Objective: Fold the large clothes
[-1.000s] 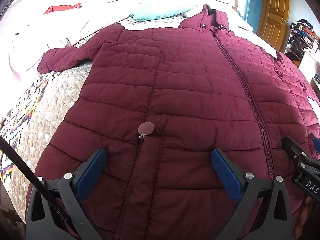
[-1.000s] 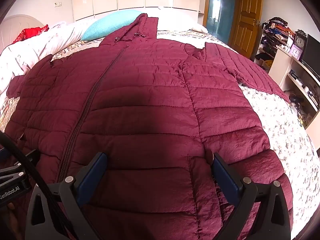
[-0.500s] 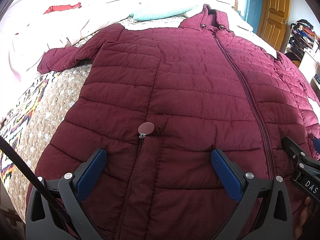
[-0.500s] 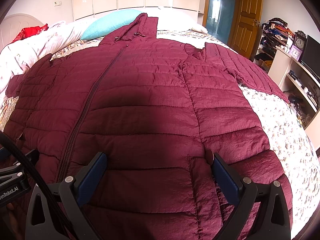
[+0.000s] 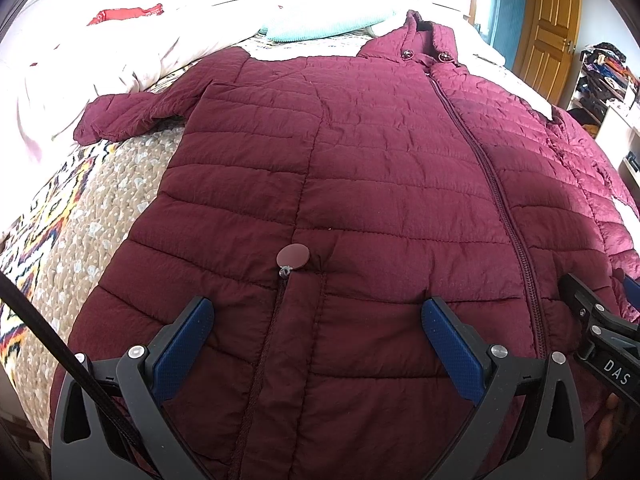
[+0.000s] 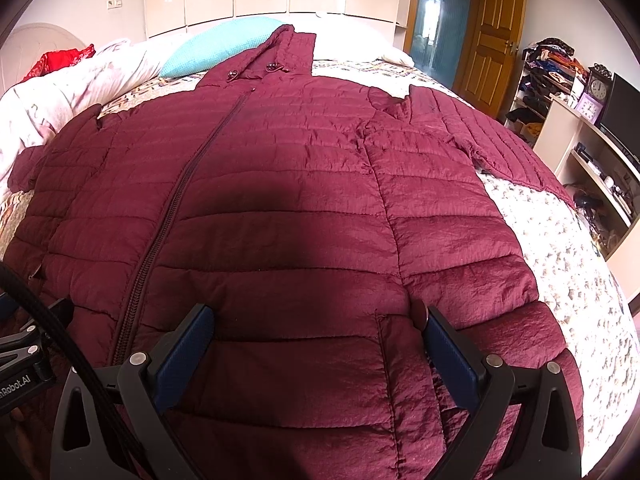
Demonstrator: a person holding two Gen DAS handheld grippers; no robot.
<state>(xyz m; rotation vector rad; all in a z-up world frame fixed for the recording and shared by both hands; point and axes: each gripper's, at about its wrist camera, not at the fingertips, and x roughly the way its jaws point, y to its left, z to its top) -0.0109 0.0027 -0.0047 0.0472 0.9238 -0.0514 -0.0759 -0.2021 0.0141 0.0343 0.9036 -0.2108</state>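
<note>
A large maroon quilted coat point(image 5: 360, 168) point(image 6: 304, 184) lies flat, front up and zipped, on the bed, collar at the far end. Its left sleeve point(image 5: 120, 116) reaches toward the white duvet; its right sleeve point(image 6: 480, 140) angles out over the quilt. My left gripper point(image 5: 318, 316) hovers open over the lower left panel, just behind a round pocket snap point(image 5: 293, 256). My right gripper point(image 6: 320, 324) is open above the lower right panel by the other pocket. Nothing sits between either pair of blue pads.
A patterned quilt point(image 5: 80, 216) covers the bed. A white duvet point(image 5: 80, 60) with a red cloth point(image 5: 124, 14) is bunched at far left; a teal pillow point(image 6: 224, 48) lies at the head. A wooden door point(image 6: 492, 36) and cluttered shelves point(image 6: 576, 120) stand on the right.
</note>
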